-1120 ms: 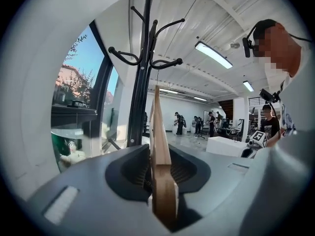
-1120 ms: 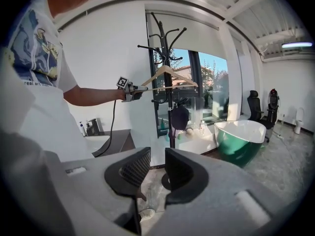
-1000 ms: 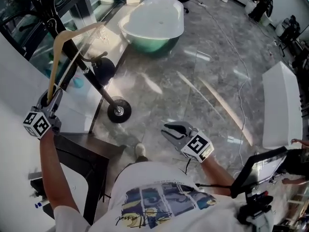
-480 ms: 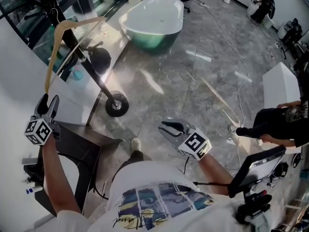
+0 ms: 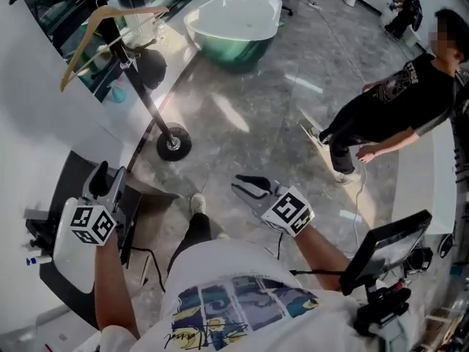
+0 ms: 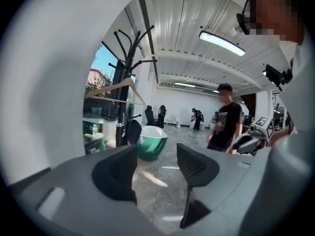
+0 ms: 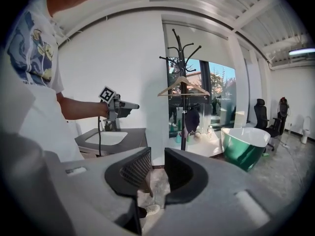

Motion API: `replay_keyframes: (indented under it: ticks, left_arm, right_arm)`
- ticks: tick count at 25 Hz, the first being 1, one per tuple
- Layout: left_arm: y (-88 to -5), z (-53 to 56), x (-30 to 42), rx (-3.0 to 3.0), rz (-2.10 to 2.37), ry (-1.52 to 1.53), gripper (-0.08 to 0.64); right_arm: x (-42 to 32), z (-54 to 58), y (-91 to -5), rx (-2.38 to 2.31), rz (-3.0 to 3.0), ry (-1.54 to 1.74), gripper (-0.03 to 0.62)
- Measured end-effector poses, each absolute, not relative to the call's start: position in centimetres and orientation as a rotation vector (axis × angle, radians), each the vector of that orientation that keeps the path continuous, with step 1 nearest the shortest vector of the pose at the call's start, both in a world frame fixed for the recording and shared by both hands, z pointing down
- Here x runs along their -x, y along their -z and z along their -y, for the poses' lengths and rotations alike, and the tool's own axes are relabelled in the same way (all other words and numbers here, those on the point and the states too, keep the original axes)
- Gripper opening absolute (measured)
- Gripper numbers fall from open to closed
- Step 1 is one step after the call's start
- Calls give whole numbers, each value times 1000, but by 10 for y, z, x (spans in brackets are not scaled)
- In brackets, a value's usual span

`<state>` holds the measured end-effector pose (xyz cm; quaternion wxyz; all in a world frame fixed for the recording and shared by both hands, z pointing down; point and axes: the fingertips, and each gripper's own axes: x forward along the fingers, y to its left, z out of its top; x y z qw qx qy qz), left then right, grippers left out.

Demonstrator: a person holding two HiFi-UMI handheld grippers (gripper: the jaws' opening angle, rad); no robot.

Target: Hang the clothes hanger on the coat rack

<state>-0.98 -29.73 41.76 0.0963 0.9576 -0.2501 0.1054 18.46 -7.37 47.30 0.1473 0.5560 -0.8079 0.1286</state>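
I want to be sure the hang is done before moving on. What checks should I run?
1. The hanger hangs on the rack: ok, its hook sits over a rack arm.
2. The left gripper is off the hanger: ok, it is well apart from it and its jaws are closing on nothing.
3. The right gripper is empty: ok, jaws apart, nothing between them.
4. The hanger hangs at rest: cannot tell.
5. The person stands apart from the rack: ok.
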Motion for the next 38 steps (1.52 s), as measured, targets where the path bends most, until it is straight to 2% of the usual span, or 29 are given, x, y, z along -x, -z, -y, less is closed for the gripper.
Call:
replay_keyframes:
  ticks: [6,15,31,38]
  left_arm:
    - [-427,165,-36,-2814,401,-280,192]
    - [-417,53,-57,-2853,138,-315,3]
    - [-424,37,-51,-2852,48,-389,2]
    - [-436,46,-40,-2849,73,-394,2]
  right_arm:
    - [-156,54,-455,-1558,2343,-327,75]
    - [-104,45,-434,-1435,2435,-237,68]
    - [-74,49,-418,-1387,2462,-183,3]
    - [-65,54,-418,-1345,2420,-167,3]
